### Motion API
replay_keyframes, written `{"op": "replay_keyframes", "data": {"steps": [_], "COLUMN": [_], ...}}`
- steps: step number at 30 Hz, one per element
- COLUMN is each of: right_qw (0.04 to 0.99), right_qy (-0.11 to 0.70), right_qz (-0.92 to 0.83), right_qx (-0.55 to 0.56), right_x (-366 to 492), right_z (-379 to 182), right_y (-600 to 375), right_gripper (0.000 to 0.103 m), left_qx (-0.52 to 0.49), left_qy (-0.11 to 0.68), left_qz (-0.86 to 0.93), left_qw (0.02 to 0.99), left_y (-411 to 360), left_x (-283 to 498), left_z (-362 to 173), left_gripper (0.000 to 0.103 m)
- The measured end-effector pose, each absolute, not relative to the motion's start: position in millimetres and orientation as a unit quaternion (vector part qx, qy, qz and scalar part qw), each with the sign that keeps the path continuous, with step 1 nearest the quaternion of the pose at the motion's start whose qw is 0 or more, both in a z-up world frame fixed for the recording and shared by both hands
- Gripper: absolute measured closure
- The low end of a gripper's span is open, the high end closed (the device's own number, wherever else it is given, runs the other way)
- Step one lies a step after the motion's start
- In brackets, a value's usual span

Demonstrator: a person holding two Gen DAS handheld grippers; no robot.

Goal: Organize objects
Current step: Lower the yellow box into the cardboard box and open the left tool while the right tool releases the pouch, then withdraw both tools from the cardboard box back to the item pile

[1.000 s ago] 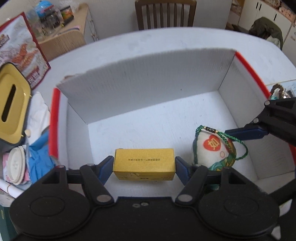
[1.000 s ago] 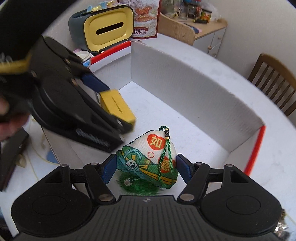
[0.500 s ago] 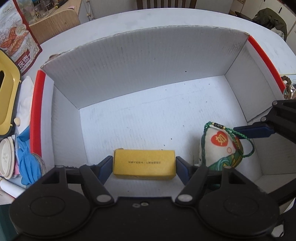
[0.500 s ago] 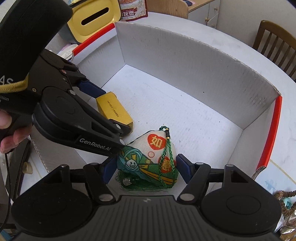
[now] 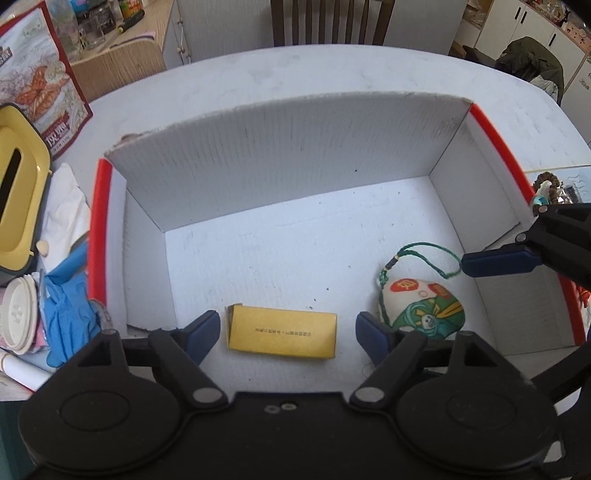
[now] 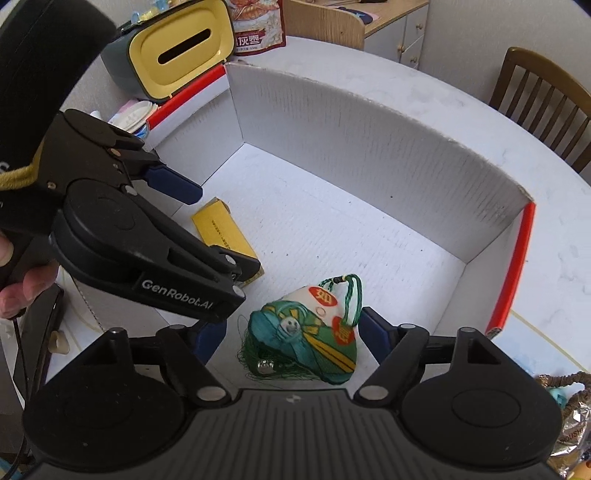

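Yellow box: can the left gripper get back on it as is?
Probably yes. The yellow box lies flat on the white carton floor between the left gripper's open jaws, which have just been opening; nothing sits between pads and box.

white round table (image 5: 332,74), wooden chair (image 5: 328,22) behind, white cabinets (image 5: 524,22) far right, daylight.
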State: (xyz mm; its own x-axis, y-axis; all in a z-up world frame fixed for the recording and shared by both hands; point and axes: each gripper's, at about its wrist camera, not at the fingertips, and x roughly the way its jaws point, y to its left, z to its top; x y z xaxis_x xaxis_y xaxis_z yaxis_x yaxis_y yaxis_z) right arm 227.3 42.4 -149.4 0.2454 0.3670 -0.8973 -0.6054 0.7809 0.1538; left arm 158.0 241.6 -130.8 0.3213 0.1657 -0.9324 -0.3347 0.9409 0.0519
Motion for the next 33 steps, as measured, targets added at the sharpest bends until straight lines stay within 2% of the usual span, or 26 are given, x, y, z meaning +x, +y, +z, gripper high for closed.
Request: {"op": "replay_keyframes", "data": {"steps": [18,21,33], "right_qw": [0.792,0.793,0.795], "right_qy": [0.5,0.497,0.478], "right_qz": [0.333,0.339,0.363], "right_qx": [-0.109,-0.1,-0.083], "right_x": [202.9,197.7,154.9], "right_z": [-96.9,-89.2,-63.1], "right_y": [30.6,26.4,-9.1], "right_gripper": [0.021,0.021,0.02], "left_qx": [-0.058,-0.055,-0.039], "left_qy": [0.524,0.515,0.486], "left_qz": [0.166,0.164,0.135], "left_qw": [0.833,0.839,0.863], "left_y": [222.9,216.7,175.3], "left_x": [138.2,133.5,124.3], "left_z": [-90.4,-83.7,-56.8], "left_gripper": [0.01,0.002,0.001]}}
